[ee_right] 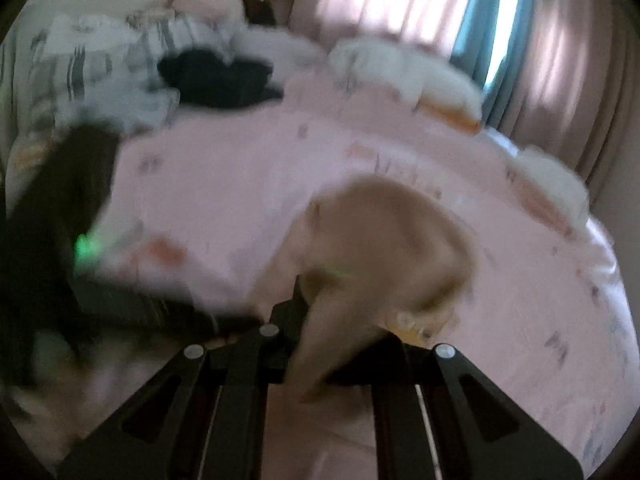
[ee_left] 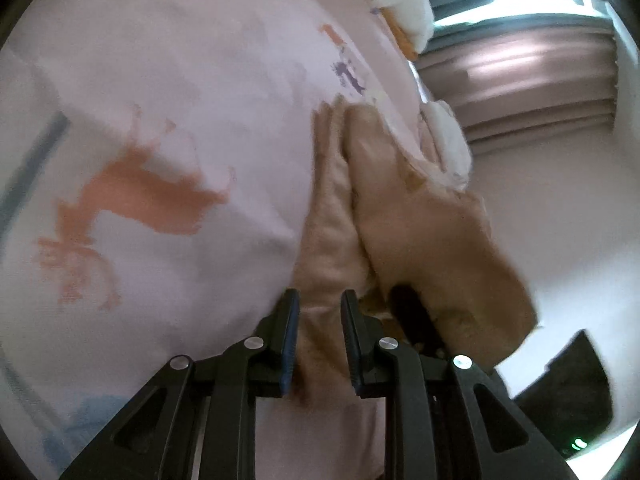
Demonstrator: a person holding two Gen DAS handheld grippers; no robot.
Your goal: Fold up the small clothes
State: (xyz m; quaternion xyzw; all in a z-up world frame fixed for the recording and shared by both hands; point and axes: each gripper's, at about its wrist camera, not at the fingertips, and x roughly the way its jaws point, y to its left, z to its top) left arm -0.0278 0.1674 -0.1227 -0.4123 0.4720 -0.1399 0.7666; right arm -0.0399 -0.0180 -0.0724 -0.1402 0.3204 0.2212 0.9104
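Tan garment (ee_left: 340, 216) is hanging lengthwise from both grippers near the bed's (ee_left: 180, 100) curtain-side edge; left gripper (ee_left: 319, 340) and right gripper (ee_right: 320, 320) are each pinching it.

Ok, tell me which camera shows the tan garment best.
The left wrist view. There the tan garment is fairly sharp, its folds visible, running up from between the left claw's fingers over the pink sheet. The right wrist view shows the same garment only as a motion-blurred lump at the right claw.
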